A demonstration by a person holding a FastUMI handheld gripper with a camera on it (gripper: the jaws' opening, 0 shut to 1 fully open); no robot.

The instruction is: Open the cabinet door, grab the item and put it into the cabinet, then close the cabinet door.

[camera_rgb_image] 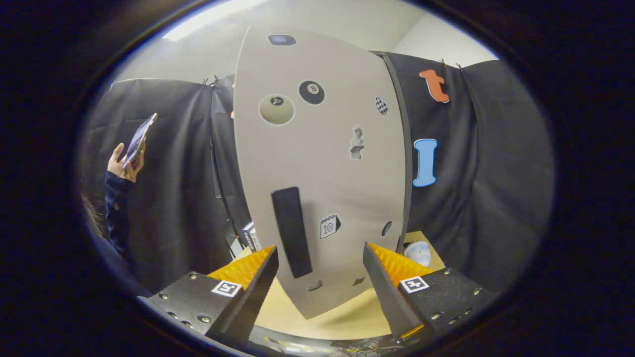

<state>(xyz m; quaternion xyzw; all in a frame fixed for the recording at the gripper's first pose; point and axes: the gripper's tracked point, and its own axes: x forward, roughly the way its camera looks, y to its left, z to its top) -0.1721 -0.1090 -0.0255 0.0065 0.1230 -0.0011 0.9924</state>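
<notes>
A tall light grey cabinet door [317, 163] with several stickers stands straight ahead of my gripper [320, 255], on a pale wooden tabletop [342, 317]. Its long dark handle [291, 232] runs upright on the door's lower left, just ahead of the fingers and nearer the left one. The door looks shut against the cabinet's dark side edge [404, 163]. The gripper is open, its fingers spread wide with nothing between them but the door's lower part. A small white rounded item [417, 253] lies on the table beyond the right finger, beside the cabinet.
A small box [249, 235] leans behind the cabinet's left side. A person's hand [125, 166] in a dark sleeve holds up a phone [140, 139] far off to the left. Black cloth walls close in behind and to both sides. Cables [357, 344] lie below the table's near edge.
</notes>
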